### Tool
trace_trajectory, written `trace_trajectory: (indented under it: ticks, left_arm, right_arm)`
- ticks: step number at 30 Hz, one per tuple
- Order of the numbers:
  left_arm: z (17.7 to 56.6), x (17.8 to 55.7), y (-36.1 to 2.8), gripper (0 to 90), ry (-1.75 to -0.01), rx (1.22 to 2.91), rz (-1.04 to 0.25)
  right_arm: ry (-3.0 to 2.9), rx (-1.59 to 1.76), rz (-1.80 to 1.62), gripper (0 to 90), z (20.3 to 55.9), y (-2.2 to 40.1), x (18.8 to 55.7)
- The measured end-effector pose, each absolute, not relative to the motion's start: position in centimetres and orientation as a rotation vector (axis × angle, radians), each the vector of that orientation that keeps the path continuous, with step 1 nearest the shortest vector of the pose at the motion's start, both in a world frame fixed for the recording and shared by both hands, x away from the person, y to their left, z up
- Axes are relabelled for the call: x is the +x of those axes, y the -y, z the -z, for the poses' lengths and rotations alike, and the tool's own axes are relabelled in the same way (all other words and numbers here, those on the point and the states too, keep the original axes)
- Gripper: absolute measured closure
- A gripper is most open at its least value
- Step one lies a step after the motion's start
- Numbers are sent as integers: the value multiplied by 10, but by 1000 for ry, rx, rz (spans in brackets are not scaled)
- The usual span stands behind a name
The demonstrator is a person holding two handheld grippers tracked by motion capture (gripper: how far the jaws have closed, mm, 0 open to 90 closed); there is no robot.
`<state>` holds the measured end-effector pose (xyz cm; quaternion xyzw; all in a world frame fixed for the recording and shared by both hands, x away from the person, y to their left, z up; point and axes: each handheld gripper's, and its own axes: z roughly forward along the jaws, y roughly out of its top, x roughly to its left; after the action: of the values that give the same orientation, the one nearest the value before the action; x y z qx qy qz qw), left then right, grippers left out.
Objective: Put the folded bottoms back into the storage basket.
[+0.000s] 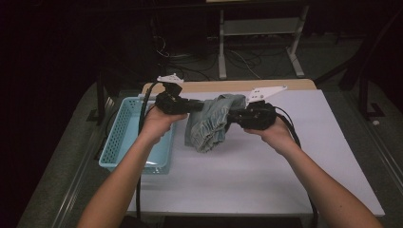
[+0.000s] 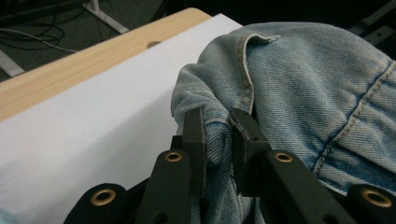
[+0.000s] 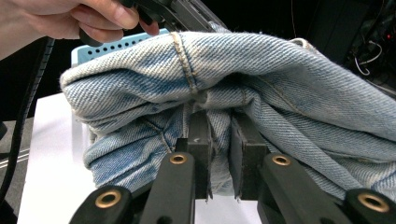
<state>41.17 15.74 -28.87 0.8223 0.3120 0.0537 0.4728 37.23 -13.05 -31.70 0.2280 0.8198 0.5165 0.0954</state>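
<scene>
We see the left gripper (image 2: 217,116) and the right gripper (image 3: 219,116) each pinching a fold of the denim garment (image 1: 211,121), lifted above the white table (image 1: 266,171) beside the blue basket (image 1: 119,137).

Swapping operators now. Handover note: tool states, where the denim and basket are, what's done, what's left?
Left tool: shut on a fold of the denim garment.
Right tool: shut on the opposite side of the same garment.
Garment: bunched and hanging between both tools, above the white table; whether its lowest edge touches the table cannot be told.
Blue basket: on the table's left edge, beside the left hand; what shows of it looks empty.
Done: garment gripped on both sides and off the surface.
Left: probably carry it over and drop it into the basket, then open both tools.
</scene>
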Motion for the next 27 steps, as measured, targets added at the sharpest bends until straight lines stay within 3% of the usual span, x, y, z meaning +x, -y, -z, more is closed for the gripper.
trace_trajectory:
  ticks: [27]
  left_arm:
    - [273,411,-271,771,-925,1898,-198]
  right_arm:
    - [-2496,525,-1549,789,292,21,400]
